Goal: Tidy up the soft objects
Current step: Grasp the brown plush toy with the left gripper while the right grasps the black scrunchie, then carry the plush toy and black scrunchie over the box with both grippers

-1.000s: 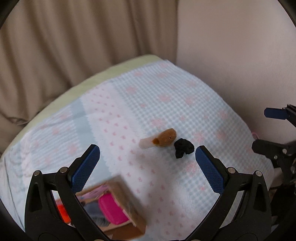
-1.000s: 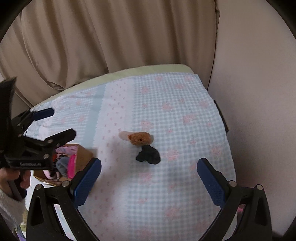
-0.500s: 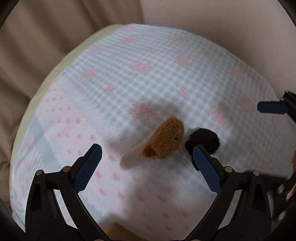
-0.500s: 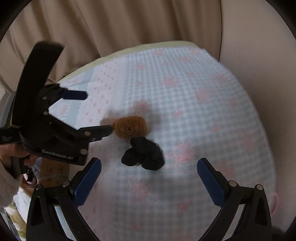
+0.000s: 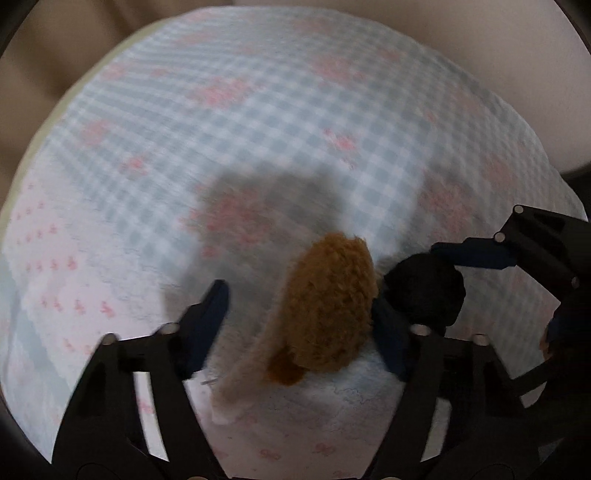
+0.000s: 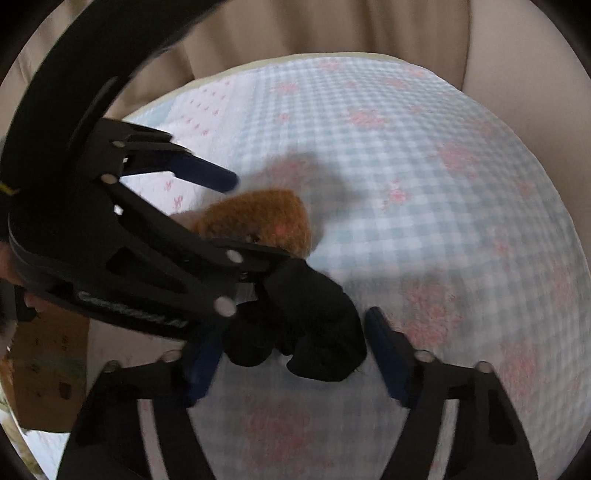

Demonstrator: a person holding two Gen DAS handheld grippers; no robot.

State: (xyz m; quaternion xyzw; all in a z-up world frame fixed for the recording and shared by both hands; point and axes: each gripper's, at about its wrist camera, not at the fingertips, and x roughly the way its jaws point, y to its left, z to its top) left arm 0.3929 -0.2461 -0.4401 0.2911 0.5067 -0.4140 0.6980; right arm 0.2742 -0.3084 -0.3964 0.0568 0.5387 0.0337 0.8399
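Note:
A brown fuzzy soft toy [image 5: 328, 314] with a pale tail lies on the checked blanket [image 5: 258, 129]. My left gripper [image 5: 299, 317] is open with its jaws either side of the toy; the right jaw touches it. A crumpled black cloth [image 6: 303, 332] lies just right of the toy. My right gripper [image 6: 291, 358] is open with its jaws either side of the black cloth. The toy [image 6: 258, 221] and the left gripper [image 6: 236, 218] also show in the right wrist view, and the black cloth [image 5: 424, 291] in the left wrist view.
A cardboard box [image 6: 48, 369] stands at the left beside the bed. Beige curtains [image 6: 295, 29] hang behind the bed and a plain wall [image 5: 517, 55] runs along its right side.
Both grippers have come down close to the blanket. The left now straddles the brown toy and the right straddles the black cloth. Both jaws have narrowed.

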